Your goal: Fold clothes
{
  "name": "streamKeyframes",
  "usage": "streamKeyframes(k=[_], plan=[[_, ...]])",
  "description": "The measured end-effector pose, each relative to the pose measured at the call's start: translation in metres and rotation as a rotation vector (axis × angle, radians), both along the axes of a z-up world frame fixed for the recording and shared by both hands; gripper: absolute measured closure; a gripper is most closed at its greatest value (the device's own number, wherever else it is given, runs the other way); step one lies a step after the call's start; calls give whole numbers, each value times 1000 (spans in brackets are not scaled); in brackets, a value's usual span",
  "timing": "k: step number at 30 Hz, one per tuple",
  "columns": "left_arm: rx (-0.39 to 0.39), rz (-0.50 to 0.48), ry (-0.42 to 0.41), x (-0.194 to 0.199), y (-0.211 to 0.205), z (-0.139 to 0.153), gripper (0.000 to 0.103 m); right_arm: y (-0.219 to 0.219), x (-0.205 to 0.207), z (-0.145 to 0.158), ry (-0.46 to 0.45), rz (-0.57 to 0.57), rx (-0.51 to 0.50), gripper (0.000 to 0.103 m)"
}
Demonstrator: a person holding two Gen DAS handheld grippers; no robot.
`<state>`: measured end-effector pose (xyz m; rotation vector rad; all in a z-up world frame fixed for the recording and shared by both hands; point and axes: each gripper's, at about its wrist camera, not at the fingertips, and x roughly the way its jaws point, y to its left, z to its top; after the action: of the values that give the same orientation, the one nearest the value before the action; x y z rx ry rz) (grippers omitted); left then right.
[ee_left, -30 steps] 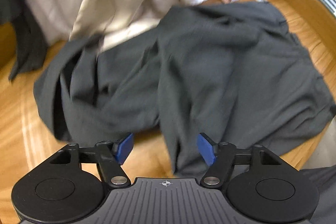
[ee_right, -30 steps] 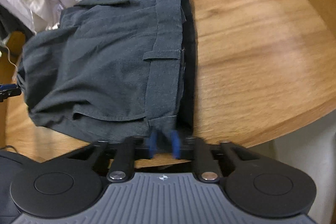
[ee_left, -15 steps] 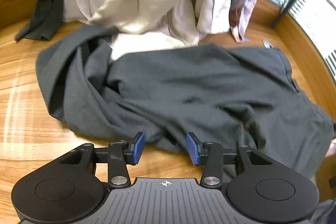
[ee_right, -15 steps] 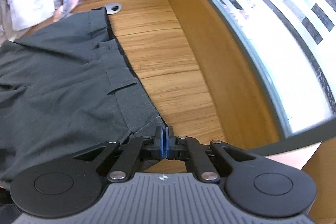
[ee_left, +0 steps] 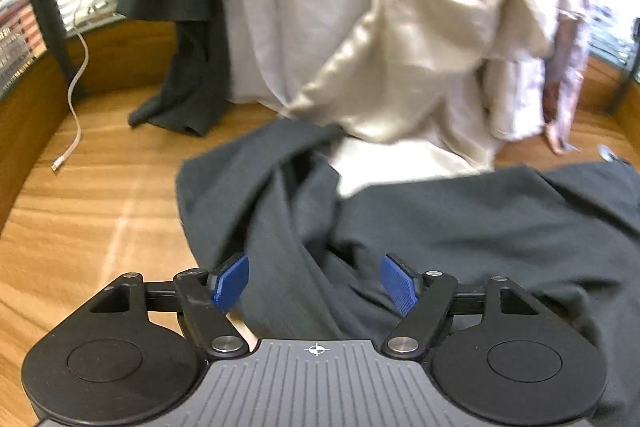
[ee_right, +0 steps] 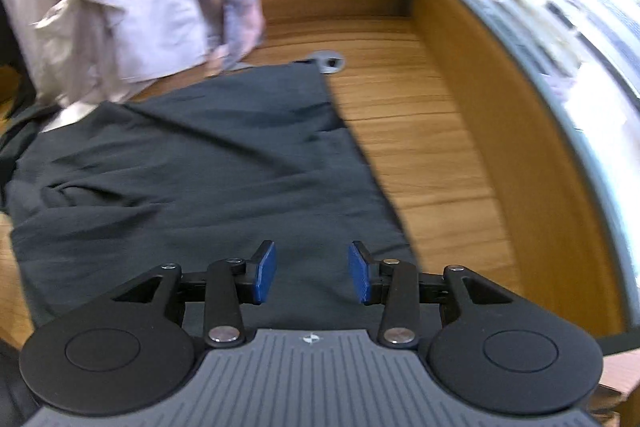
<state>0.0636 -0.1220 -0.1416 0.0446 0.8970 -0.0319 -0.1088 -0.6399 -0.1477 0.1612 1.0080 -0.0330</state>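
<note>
While my right gripper (ee_right: 312,277) hangs above the near end of the dark grey trousers (ee_right: 192,187), its jaws have just been opening and now stand apart with only air between the pads; the cloth lies below them, not pinched. I take it the waistband end was put down there so the garment could spread flat along the wooden table (ee_right: 420,163). My left gripper (ee_left: 316,283) has likewise just been opening, wide, and is poised over a raised ridge of the same trousers (ee_left: 460,219); nothing is clamped, though I cannot be sure the fabric isn't brushing the inner pads. That end is bunched into folds, which I judge is why the left tool is spread there, ready to take an edge and pull it straight.

Beyond, a heap of pale shirts (ee_left: 400,39) overlaps the far edge of the trousers, hiding part of them. A second dark garment (ee_left: 188,39) hangs beside the heap, its top cut off. A white cable (ee_left: 76,95) trails onto the table. Both views are smeared with motion, so seams and hems are hard to read, and the trouser legs run out of view.
</note>
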Motion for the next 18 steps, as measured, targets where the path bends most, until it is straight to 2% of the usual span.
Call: streamKeyframes(k=[5,10,15,16,17,18], plan=[[23,11,-48,40,10,-4,23,36,13,3,-6,32,39,55],[58,-14,-29,89,16,-18,23,69,24,9,-14,43,56,52],[30,-21,-13,121,23,-30,26,98,31,16,-16,38,61,51],[19,-25,-10,124,24,-32,36,103,32,17,-18,35,62,51],[6,-32,-5,127,26,-33,57,109,34,17,-19,39,62,51],[-11,-36,-2,127,29,-33,68,114,35,18,-20,43,63,51]])
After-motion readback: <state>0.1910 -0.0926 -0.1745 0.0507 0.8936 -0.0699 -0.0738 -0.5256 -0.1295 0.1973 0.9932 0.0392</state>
